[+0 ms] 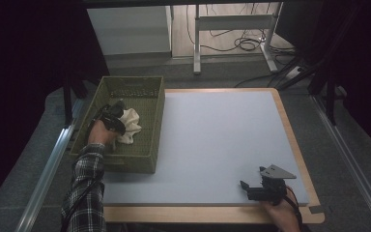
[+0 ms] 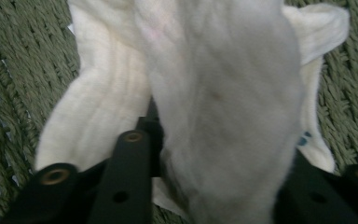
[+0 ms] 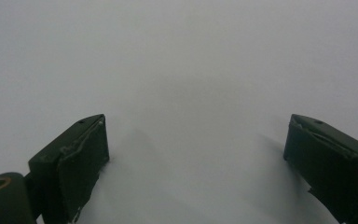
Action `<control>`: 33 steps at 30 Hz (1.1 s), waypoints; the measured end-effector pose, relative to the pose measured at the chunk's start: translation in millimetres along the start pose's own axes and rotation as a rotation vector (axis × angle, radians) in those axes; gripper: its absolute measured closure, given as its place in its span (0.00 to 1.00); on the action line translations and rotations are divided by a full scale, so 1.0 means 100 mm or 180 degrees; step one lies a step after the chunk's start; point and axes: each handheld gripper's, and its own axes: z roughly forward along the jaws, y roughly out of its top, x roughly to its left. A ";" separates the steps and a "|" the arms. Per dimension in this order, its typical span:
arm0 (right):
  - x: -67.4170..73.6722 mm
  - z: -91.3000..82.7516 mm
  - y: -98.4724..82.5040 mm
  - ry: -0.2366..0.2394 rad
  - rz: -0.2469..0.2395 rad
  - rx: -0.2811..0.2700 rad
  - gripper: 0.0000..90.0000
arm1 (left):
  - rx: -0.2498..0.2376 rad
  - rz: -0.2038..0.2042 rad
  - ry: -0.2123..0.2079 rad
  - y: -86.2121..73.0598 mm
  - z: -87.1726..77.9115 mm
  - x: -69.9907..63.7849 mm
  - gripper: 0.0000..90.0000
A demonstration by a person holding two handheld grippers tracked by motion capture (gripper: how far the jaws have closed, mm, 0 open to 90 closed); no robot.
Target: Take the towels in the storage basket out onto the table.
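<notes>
The left tongs (image 1: 117,110) reach down into the green basket (image 1: 153,126), which stands at the left edge of the desk (image 1: 212,140), partly over its side. A cream cloth (image 1: 130,124) lies crumpled on the basket's woven floor, toward the middle. In the left gripper view a thick fold of the cloth (image 2: 223,116) rises between the two black jaws, which press on it from both sides, so the left tongs are clenched on the cloth. The rest of the cloth spreads out around the fold, with one flap to the left and a corner at the upper right, all resting on the green weave (image 2: 349,98). A hand in a plaid sleeve (image 1: 84,186) carries these tongs from the near left. The right tongs (image 1: 251,189) sit well apart from the basket, at the near right of the desk, low over the pale blue mat. In the right gripper view their jaws stand wide apart with bare mat (image 3: 191,93) between them; they are released and hold nothing. A grey three-cornered plate (image 1: 276,171) tops them.
</notes>
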 end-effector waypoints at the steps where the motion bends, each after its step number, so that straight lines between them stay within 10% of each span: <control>1: 0.00 0.00 0.00 0.0000 0.0000 -0.0001 0.07 | -0.0003 0.0010 0.0002 0.00 -0.01 0.00 0.81; 33: 0.00 0.00 0.00 -0.0004 0.0001 -0.0001 0.07 | -0.1159 0.0040 -0.0250 -0.24 -0.68 -0.08 0.83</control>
